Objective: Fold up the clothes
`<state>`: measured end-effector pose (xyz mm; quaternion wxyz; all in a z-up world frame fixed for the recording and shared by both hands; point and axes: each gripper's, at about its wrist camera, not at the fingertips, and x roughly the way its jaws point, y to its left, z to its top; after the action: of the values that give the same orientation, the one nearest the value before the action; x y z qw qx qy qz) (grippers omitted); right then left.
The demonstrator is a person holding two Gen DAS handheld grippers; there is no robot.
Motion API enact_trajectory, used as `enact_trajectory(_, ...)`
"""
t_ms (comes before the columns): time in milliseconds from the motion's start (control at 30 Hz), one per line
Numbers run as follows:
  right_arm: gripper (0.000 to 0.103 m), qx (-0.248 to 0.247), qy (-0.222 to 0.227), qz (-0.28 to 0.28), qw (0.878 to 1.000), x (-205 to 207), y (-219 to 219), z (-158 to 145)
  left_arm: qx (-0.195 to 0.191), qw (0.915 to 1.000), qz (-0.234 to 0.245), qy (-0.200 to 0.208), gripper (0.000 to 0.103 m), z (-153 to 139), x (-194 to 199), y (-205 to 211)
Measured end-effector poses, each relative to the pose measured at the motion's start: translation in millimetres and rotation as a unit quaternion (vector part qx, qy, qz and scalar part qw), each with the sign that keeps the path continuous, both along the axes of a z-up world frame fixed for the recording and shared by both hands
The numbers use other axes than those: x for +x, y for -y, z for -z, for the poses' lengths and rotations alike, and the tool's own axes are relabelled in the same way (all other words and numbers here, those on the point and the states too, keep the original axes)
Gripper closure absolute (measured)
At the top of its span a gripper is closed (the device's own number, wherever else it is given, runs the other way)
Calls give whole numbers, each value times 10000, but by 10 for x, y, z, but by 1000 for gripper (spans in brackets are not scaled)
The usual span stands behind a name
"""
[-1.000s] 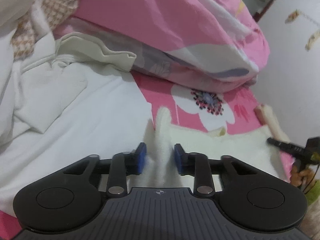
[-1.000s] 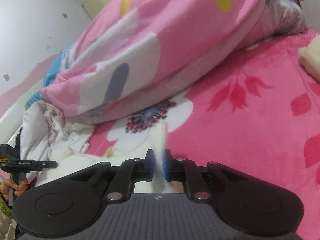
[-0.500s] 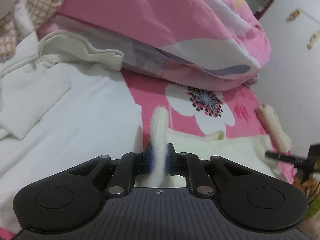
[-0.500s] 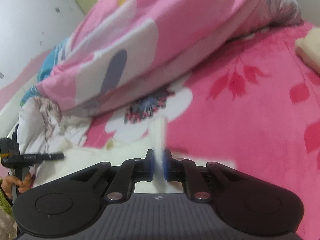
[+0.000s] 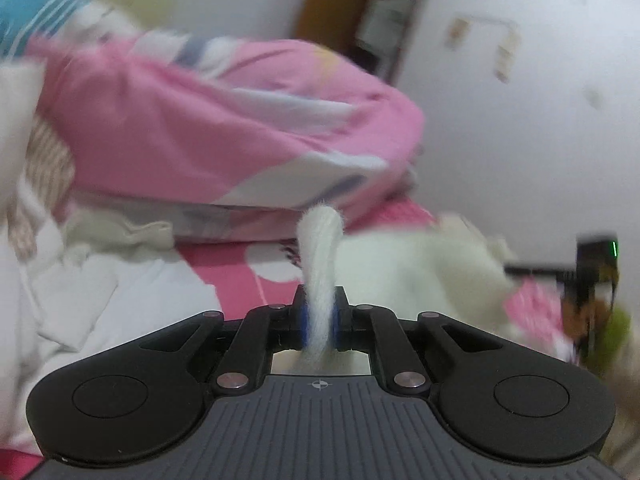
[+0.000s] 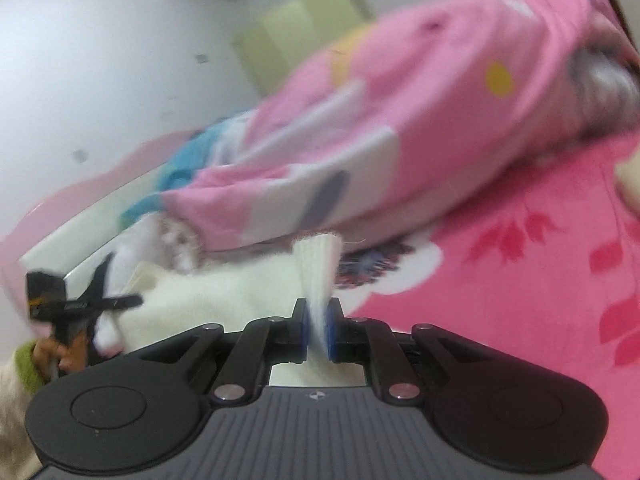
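The left gripper (image 5: 319,316) has its blue-padded fingers (image 5: 305,318) squeezed almost shut on a thin bunch of the fluffy cream-white knitted garment (image 5: 408,264), and a tuft of it sticks up above the pads. The right gripper (image 6: 318,330) is pinched nearly shut on another edge of the same garment (image 6: 216,296), so the soft cloth hangs between the two hands, lifted a little above the bed with the bright pink flower sheet (image 6: 532,280). Only a small bit of cloth sits in each pinch, so the fluffy knit may slip out if the hands pull apart too hard or go too fast. If one side drops, the fold will come out crooked. The knit may also stretch and sag in the middle, and then the edges will not line up. The big pink patterned quilt (image 5: 224,140) is piled just behind, and the loose end of the garment could drag on it or catch. A plain white cloth (image 5: 132,304) lies beside on the bed, and the cream garment could land on top of it and get mixed up. Both pictures are blurry, so I cannot tell how the far end of the garment lies.
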<state>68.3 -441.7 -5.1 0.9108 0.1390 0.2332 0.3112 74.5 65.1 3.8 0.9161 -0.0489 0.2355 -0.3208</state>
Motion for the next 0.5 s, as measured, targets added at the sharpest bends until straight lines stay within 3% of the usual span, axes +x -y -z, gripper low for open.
enact_trajectory(133, 91, -683, 162, -396, 9967, -423, -15, 17, 680, 9957, 566, -278, 89, 76, -342, 32)
enact_trajectory(233, 82, -1292, -139, -437, 9906, -606, -65, 153, 1029, 9909, 616, -614, 70, 151, -459, -2)
enact_trajectory(333, 72, -1414, -322, -307, 9890, -711, 3, 195, 1010, 9907, 419, -814, 61, 150, -482, -136)
enact_trajectory(367, 63, -1433, -377, -257, 9886, -744, 30, 204, 932, 9918, 276, -835, 52, 118, -472, -196)
enact_trajectory(400, 56, -1405, -394, -175, 9891, -767, 73, 191, 853, 9926, 133, -856, 50, 87, -462, -256)
enact_trajectory(500, 56, -1288, -310, 136, 9911, -815, 240, 90, 457, 9946, -296, -884, 49, -82, -437, -489)
